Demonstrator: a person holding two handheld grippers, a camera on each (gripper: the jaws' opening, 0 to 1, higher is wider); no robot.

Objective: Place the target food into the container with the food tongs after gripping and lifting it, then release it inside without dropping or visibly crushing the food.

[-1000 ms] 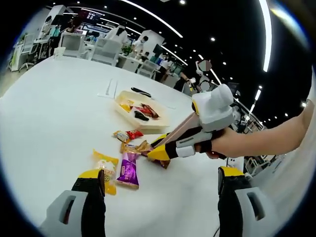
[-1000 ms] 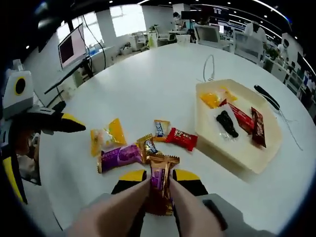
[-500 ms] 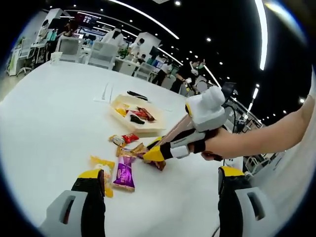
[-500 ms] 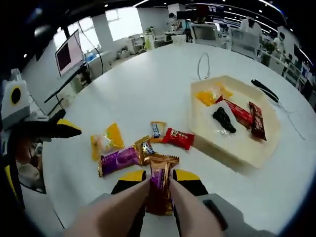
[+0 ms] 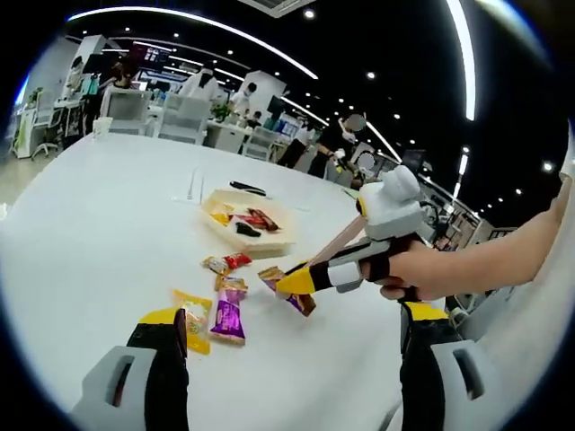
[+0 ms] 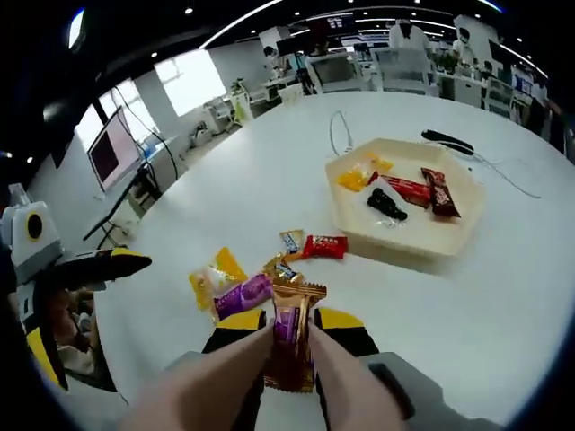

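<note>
Beige food tongs (image 6: pixel 235 382) rise between the jaws of my right gripper (image 6: pixel 290 321), which is shut on them. Their tips pinch a brown-gold wrapped snack (image 6: pixel 289 337) held above the white table (image 6: pixel 503 296). The cream tray (image 6: pixel 409 247) lies ahead to the right, holding a yellow, a black and two red snacks. In the left gripper view the right gripper (image 5: pixel 310 277), held by a hand, carries the same snack (image 5: pixel 302 303) above the table, nearer than the tray (image 5: pixel 260 244). My left gripper (image 5: pixel 294 314) is open with nothing between its jaws.
Loose snacks lie below the tongs: a yellow one (image 6: pixel 216 269), a purple one (image 6: pixel 243 294), a red one (image 6: pixel 323 244) and small ones. A white cable (image 6: pixel 337 135) and a black object (image 6: pixel 445 139) lie beyond the tray. The left gripper (image 6: pixel 81 265) hovers at left.
The right gripper has risen with the brown snack still pinched in the tongs, so table and tray look smaller. The left gripper has also pulled back and stays open.
</note>
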